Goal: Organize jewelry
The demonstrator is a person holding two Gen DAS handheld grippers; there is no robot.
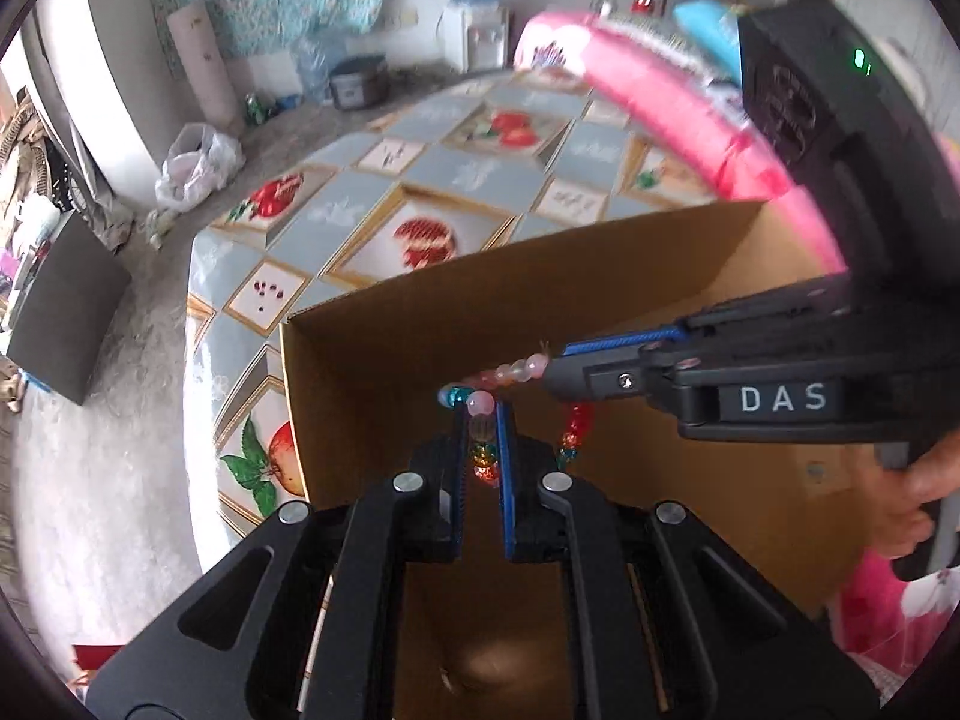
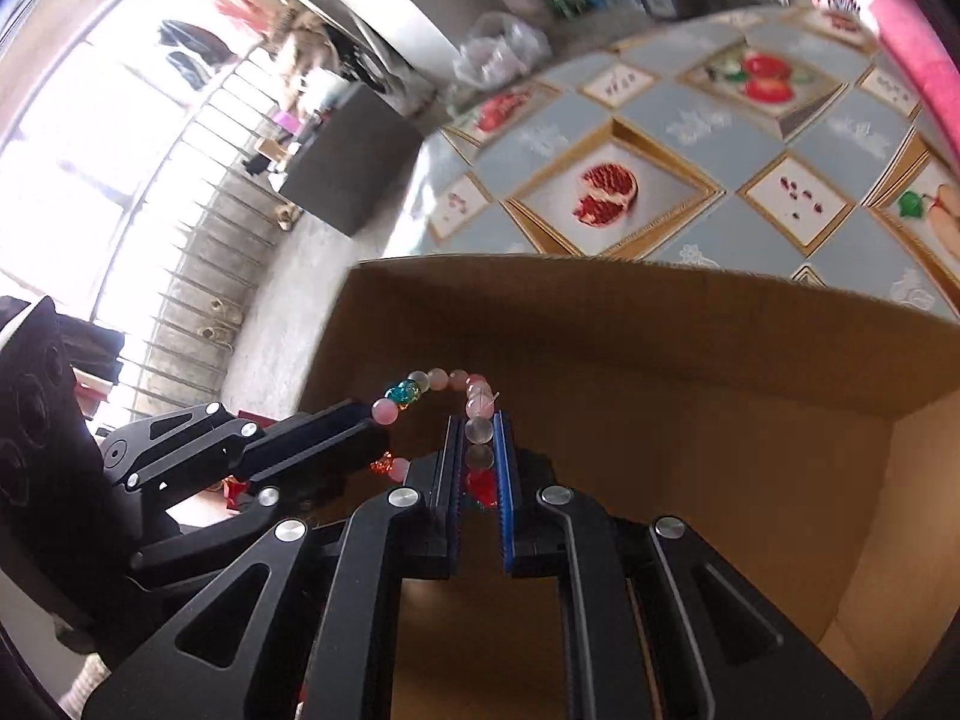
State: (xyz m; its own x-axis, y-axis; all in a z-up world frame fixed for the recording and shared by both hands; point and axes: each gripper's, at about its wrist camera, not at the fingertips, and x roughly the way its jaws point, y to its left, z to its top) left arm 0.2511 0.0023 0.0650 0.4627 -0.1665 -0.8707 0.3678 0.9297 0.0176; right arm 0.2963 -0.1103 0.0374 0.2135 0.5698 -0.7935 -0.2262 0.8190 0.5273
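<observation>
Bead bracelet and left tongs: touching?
Touching. The left wrist view shows the bead bracelet pinched between the left tongs' pads, over the cardboard box; the right tongs also grip it.

Daylight floods in from the barred window (image 2: 114, 138) — blown out white there. Fisheye bends every edge, dark corners ring both views, and the background smears with motion blur.

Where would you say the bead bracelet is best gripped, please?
Across the string, on a single round bead, from above: the bead bracelet is a limp loop, so it hangs from any pinch. Both the left gripper and the right gripper hold it so over the cardboard box.
</observation>
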